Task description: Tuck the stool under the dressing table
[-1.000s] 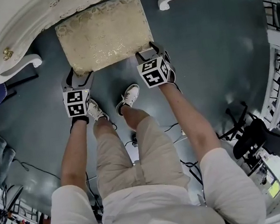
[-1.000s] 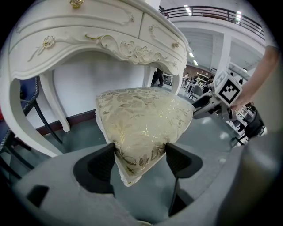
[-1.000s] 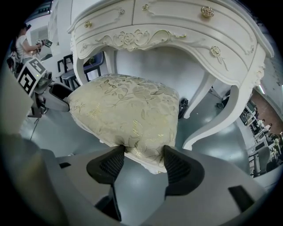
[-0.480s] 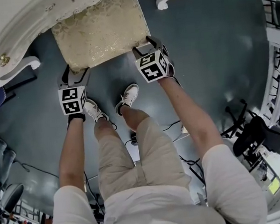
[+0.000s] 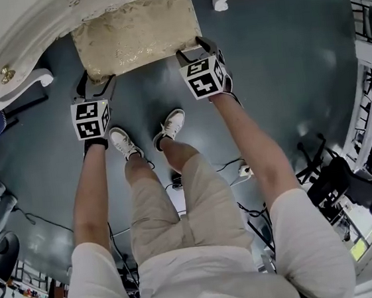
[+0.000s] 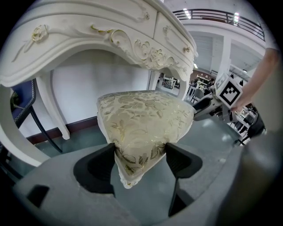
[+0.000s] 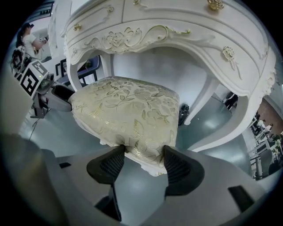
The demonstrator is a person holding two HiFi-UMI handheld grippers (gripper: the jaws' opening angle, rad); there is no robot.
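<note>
- left gripper (image 6: 139, 155): jaws clamped on the near left corner of the stool (image 6: 142, 115), with the gold-leaf cushion fabric pinched between both black pads
- right gripper (image 7: 141, 162): same deal on the near right corner, both ribbed pads pressed into the cushion edge, and the white trim of the seat pokes out below them
- both grippers point down and forward at the seat, one at each end of its near edge (marker cubes facing up at the head camera)
- the stool stands on the grey floor (image 5: 283, 67) in the arched knee gap of the white dressing table (image 5: 6, 38), between two curved table legs (image 5: 35, 80); its far edge is under the carved table front and the near part sticks out toward the person
- the person's white sneakers (image 5: 121, 144) are on the floor just behind the stool, between the two arms
- off to the left there's a blue chair (image 6: 22, 103) beside the table, and a black office chair (image 5: 340, 187) sits well apart on the right
</note>
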